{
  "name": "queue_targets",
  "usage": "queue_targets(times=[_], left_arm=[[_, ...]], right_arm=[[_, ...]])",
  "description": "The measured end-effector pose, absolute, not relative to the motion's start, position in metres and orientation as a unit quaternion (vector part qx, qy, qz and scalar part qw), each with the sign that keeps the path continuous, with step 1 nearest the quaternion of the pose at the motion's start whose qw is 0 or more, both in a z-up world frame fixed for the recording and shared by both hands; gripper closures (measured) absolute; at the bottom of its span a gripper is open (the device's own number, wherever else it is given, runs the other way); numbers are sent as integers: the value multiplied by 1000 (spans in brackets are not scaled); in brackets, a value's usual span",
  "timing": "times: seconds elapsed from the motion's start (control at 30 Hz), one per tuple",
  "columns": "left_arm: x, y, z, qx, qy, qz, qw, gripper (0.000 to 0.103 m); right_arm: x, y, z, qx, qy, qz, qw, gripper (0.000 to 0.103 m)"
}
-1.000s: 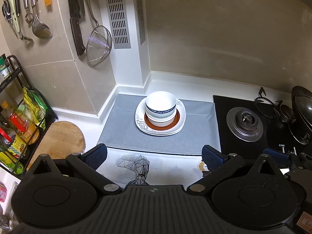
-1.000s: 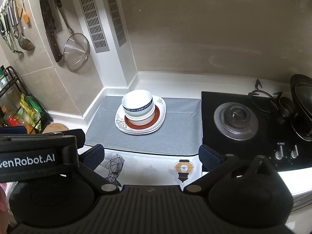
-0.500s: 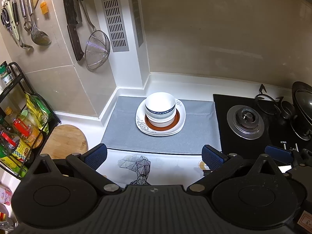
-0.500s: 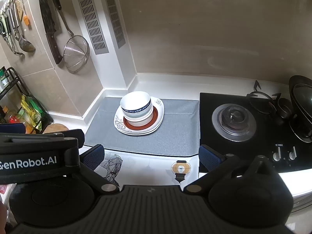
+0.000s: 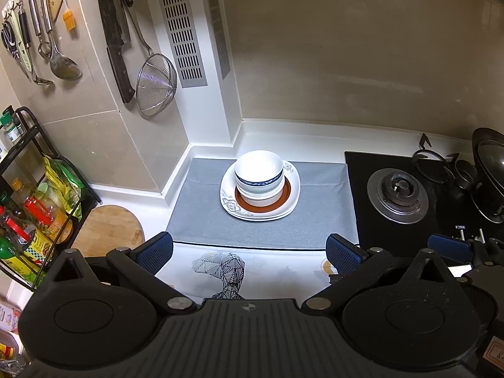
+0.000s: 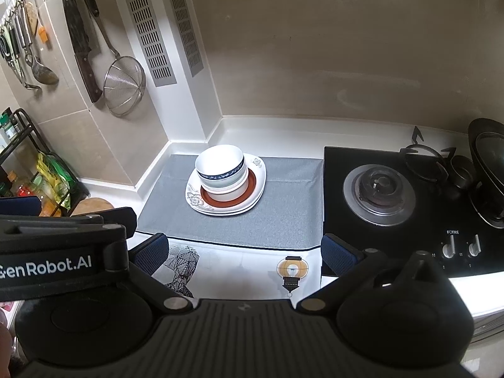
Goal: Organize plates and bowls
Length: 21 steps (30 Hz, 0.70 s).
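A stack of white bowls [image 5: 259, 173], the top one with a blue band, sits on a brown-rimmed plate on white flower-patterned plates [image 5: 228, 203], all on a grey mat [image 5: 321, 214]. The stack also shows in the right wrist view [image 6: 220, 170], on the same plates [image 6: 193, 200]. My left gripper [image 5: 249, 253] is open and empty, above the counter's front, well short of the stack. My right gripper [image 6: 242, 252] is open and empty, likewise near the front edge. The left gripper's body [image 6: 60, 252] shows at the right wrist view's left.
A black gas hob [image 5: 397, 192] with a wok [image 5: 489, 176] lies to the right. A round wooden board [image 5: 107, 230] and a black rack of bottles [image 5: 28, 208] stand at left. Knives, ladles and a strainer [image 5: 156, 85] hang on the wall.
Both grippers have drawn back and up a little from the stack, which looks slightly smaller and farther. Both stay open. The dishes have not moved.
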<state>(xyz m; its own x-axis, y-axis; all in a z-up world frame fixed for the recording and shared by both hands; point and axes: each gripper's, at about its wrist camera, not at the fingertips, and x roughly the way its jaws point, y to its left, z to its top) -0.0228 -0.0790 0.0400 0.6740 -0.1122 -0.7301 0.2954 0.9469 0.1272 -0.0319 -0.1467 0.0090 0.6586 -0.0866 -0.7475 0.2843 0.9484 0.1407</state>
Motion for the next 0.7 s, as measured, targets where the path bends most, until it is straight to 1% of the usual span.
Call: queue_targets(times=[0.33,0.7], left_arm=[[-19,-80,37,119,393,-115,904,0],[8,-75,25,120,413,-130,893,0]], right_arm=[[-27,-146,5,126,408,-103,898,0],[-7,-146,-8,129,425,-106,890,0]])
